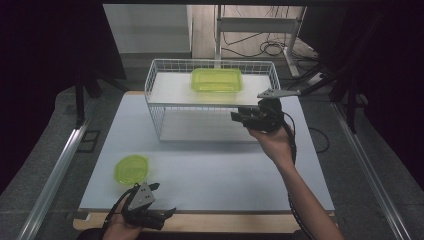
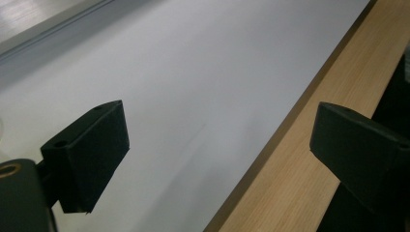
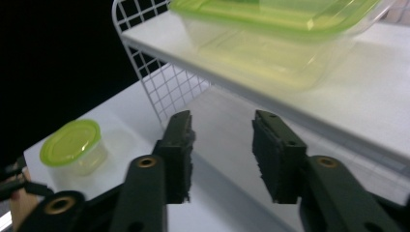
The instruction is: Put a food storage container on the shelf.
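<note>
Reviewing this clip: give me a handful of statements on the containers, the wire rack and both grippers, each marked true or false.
1. The rectangular container sits on the wire rack's top shelf. True.
2. The small round container is inside the rack. False: it stands on the white mat, front left.
3. The right gripper clamps the rectangular container. False: its jaws are apart with nothing between.
4. The left gripper is open. True.
5. Both containers have green lids. True.

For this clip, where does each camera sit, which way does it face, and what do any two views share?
High view: above the near edge, looking forward and down on the table; forearms and both grippers show.
Left gripper view: on the left gripper, facing the table's wooden edge; open fingers.
Right gripper view: on the right gripper, facing the wire rack.
High and right views share both lidded containers.
</note>
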